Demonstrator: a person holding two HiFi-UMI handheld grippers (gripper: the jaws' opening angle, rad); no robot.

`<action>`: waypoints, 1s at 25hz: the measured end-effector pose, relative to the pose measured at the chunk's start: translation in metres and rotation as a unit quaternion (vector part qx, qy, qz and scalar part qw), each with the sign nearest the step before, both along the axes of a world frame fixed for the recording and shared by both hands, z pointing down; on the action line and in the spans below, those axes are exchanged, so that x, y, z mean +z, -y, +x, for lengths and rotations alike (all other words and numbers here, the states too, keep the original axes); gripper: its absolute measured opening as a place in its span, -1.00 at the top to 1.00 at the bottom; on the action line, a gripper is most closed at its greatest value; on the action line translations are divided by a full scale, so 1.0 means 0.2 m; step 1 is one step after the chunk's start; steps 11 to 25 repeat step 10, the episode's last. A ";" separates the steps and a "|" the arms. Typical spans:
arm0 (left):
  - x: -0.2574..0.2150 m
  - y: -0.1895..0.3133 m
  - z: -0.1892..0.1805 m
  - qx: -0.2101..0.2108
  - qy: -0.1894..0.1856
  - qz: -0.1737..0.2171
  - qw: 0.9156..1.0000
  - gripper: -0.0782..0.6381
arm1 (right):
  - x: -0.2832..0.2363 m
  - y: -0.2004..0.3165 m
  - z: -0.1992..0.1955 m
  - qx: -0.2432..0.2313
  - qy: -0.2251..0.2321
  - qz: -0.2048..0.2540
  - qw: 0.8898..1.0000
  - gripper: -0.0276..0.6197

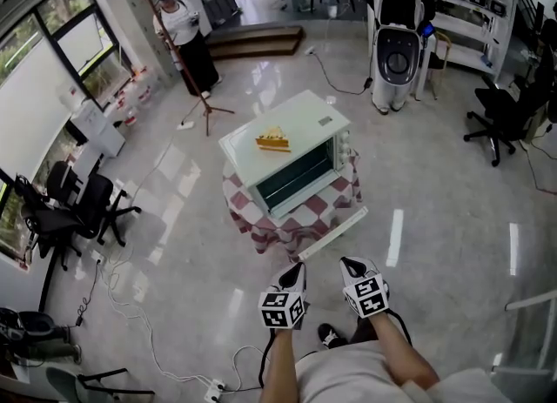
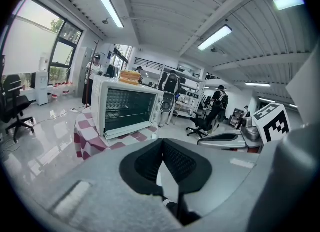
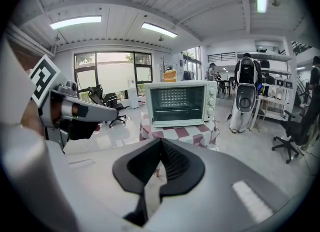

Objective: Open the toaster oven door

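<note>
A white toaster oven [image 1: 291, 156] stands on a small table with a red-and-white checked cloth [image 1: 331, 205]. Its glass door is closed, and a piece of food [image 1: 272, 140] lies on top. Both grippers hang side by side well short of the table, nothing between their jaws. My left gripper [image 1: 298, 267] is shut; in its own view its jaws [image 2: 163, 142] meet below the oven [image 2: 125, 109]. The right gripper [image 1: 348, 263] is shut too, its jaws [image 3: 161, 141] lined up under the oven [image 3: 182, 103].
A long white bar [image 1: 335, 234] lies by the table's near side. A person [image 1: 184, 36] stands far back left beside a tripod stand [image 1: 206, 107]. Office chairs [image 1: 78, 205] and floor cables [image 1: 130, 305] are at left, a white machine [image 1: 396, 36] at back right.
</note>
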State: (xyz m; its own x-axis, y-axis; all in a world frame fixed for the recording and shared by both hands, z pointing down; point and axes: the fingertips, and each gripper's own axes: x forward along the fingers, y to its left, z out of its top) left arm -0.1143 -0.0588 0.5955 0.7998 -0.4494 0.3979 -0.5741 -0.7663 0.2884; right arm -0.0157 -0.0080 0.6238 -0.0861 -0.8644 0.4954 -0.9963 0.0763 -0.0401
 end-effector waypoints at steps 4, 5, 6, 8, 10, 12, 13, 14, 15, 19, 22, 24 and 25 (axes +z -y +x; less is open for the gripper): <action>0.00 -0.01 0.01 0.001 -0.001 0.000 1.000 0.77 | 0.00 -0.02 0.00 -0.003 -0.001 -0.002 1.000 0.91; 0.00 -0.01 0.01 0.002 0.000 0.000 1.000 0.77 | 0.00 -0.02 0.00 -0.003 -0.002 -0.004 1.000 0.91; 0.00 -0.01 0.01 0.003 0.000 0.000 1.000 0.77 | 0.01 -0.02 0.00 -0.003 -0.003 -0.005 1.000 0.91; 0.00 -0.01 0.02 0.005 0.001 -0.001 1.000 0.77 | 0.01 -0.02 0.00 -0.002 -0.004 -0.009 1.000 0.91; 0.00 -0.01 0.02 0.006 0.001 -0.001 1.000 0.77 | 0.01 -0.02 0.01 -0.001 -0.003 -0.009 1.000 0.91; 0.00 -0.01 0.02 0.006 0.001 -0.001 1.000 0.77 | 0.01 -0.02 0.01 -0.001 -0.003 -0.009 1.000 0.91; 0.00 -0.01 0.02 0.006 0.001 -0.001 1.000 0.77 | 0.01 -0.02 0.01 -0.001 -0.003 -0.009 1.000 0.91; 0.00 -0.01 0.02 0.006 0.001 -0.001 1.000 0.77 | 0.01 -0.02 0.01 -0.001 -0.003 -0.009 1.000 0.91; 0.00 -0.01 0.02 0.006 0.001 -0.001 1.000 0.77 | 0.01 -0.02 0.01 -0.001 -0.003 -0.009 1.000 0.91; 0.00 -0.01 0.02 0.006 0.001 -0.001 1.000 0.77 | 0.01 -0.02 0.01 -0.001 -0.003 -0.009 1.000 0.91; 0.00 -0.01 0.02 0.006 0.001 -0.001 1.000 0.77 | 0.01 -0.02 0.01 -0.001 -0.003 -0.009 1.000 0.91; 0.00 -0.01 0.02 0.006 0.001 -0.001 1.000 0.77 | 0.01 -0.02 0.01 -0.001 -0.003 -0.009 1.000 0.91; 0.00 -0.01 0.02 0.006 0.001 -0.001 1.000 0.77 | 0.01 -0.02 0.01 -0.001 -0.003 -0.009 1.000 0.91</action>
